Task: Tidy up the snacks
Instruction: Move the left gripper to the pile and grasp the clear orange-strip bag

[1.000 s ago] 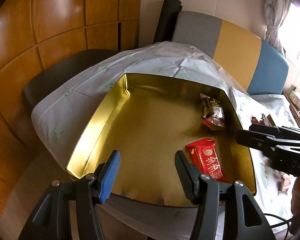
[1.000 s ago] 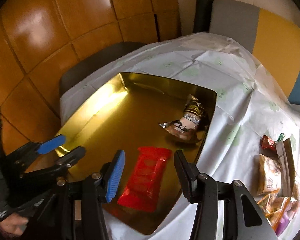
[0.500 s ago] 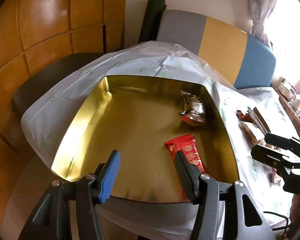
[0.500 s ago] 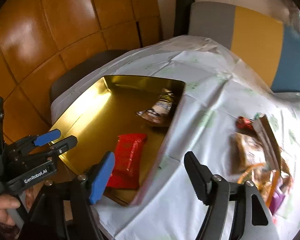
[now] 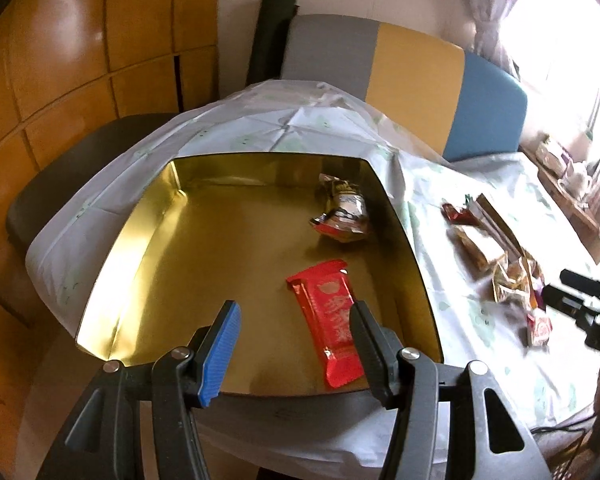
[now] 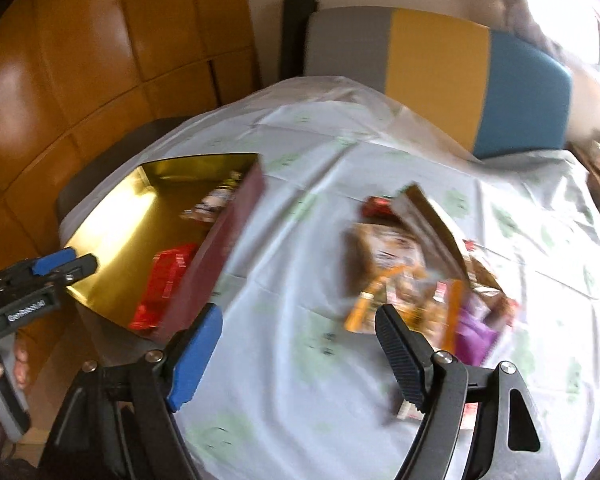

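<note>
A gold tin tray (image 5: 148,240) sits on the white tablecloth; it also shows in the right wrist view (image 6: 112,220). In it lie a red snack bar (image 5: 332,320) and a crinkled brown-and-red packet (image 5: 344,212). A pile of loose snack packets (image 6: 416,276) lies on the cloth to the tray's right, also seen in the left wrist view (image 5: 500,256). My left gripper (image 5: 294,316) is open and empty over the tray's near edge. My right gripper (image 6: 300,328) is open and empty above the cloth, just short of the pile.
A grey, yellow and blue bench back (image 5: 412,80) stands behind the table. Wooden wall panels (image 5: 80,60) are at the left. A dark chair seat (image 5: 68,168) is beside the table's left edge. A small red-and-white packet (image 5: 540,328) lies near the right gripper.
My right gripper has swung right, away from the tray and toward the snack pile, and its jaws have widened. My left gripper has stayed over the tray's near edge, with the view drawn back slightly.
</note>
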The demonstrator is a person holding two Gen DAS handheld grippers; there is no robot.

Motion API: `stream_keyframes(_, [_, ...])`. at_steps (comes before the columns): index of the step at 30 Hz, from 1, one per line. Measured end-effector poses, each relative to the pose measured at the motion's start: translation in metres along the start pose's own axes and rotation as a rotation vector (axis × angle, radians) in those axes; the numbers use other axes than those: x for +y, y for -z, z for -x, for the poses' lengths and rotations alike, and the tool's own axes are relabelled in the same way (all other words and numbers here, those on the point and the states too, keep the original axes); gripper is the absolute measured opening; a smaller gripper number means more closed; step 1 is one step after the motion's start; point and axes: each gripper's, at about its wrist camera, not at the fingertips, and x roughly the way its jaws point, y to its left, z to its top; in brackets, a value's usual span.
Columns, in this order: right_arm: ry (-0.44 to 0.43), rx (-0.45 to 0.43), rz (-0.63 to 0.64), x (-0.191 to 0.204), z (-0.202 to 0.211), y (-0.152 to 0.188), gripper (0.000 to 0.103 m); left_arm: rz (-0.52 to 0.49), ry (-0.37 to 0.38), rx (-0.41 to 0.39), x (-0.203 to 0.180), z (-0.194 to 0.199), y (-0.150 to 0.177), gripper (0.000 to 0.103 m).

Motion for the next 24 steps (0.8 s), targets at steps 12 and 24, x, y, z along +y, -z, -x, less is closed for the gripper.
stream_keyframes(12, [0.166, -0.019, -0.037, -0.079, 0.028, 0.004, 0.086, -0.103, 0.048, 0.0, -0.031, 0.004, -0.005, 0.057])
stream_keyframes(24, [0.29, 0.009, -0.301, -0.19, 0.03, 0.026, 0.086, -0.24, 0.2, 0.072, -0.102, -0.008, -0.022, 0.057])
